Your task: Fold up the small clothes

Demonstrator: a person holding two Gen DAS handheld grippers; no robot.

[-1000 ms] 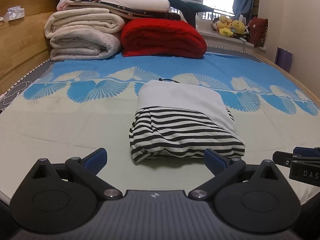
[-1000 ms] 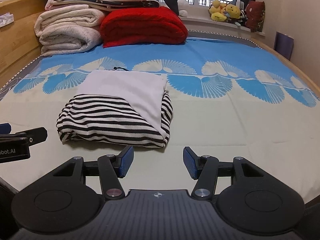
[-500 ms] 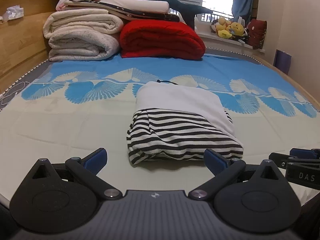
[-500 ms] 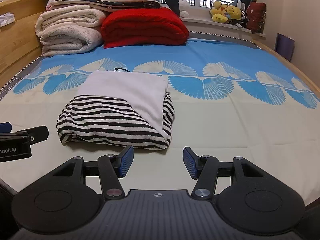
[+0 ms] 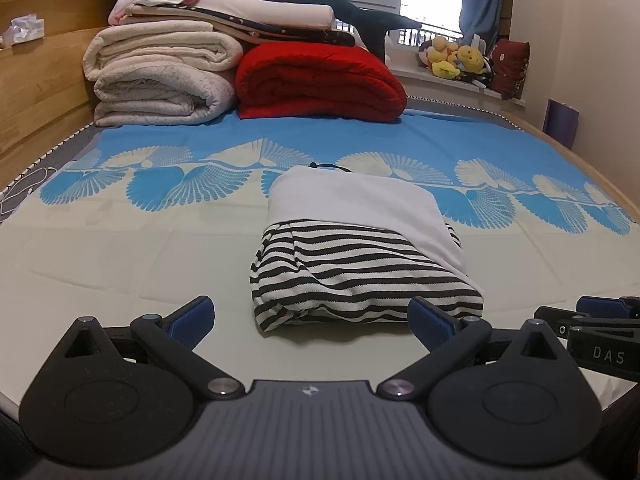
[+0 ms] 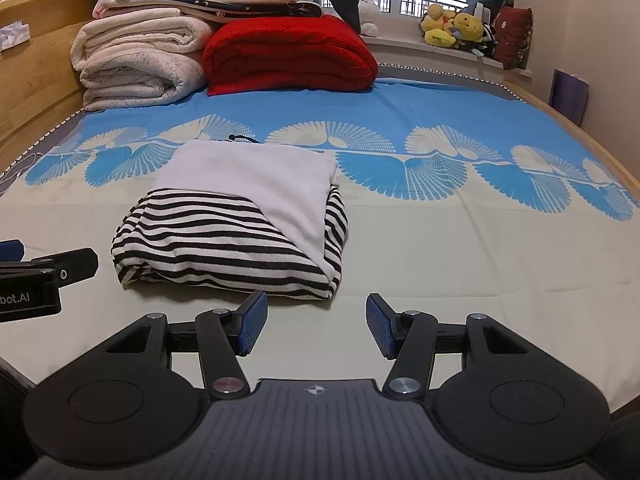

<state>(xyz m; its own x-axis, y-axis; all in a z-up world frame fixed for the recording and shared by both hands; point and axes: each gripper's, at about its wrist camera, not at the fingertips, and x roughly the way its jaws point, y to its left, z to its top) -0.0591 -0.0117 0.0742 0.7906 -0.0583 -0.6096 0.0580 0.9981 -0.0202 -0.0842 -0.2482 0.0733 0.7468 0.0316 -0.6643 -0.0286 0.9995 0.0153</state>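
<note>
A small garment (image 5: 360, 252), black-and-white striped with a white part folded over its top, lies as a folded bundle on the bed sheet; it also shows in the right wrist view (image 6: 240, 220). My left gripper (image 5: 312, 318) is wide open and empty, just in front of the bundle's near edge. My right gripper (image 6: 314, 326) is open and empty, in front of the bundle's right corner. Each gripper's tip shows at the edge of the other's view.
Folded cream blankets (image 5: 160, 76) and a red blanket (image 5: 320, 80) are stacked at the far end of the bed (image 5: 100, 272). A wooden bed frame (image 5: 36, 92) runs along the left. Plush toys (image 5: 456, 58) sit on the windowsill.
Both grippers have shifted slightly, so the bundle sits a little differently in each view. The garment has not moved and both grippers stay open.
</note>
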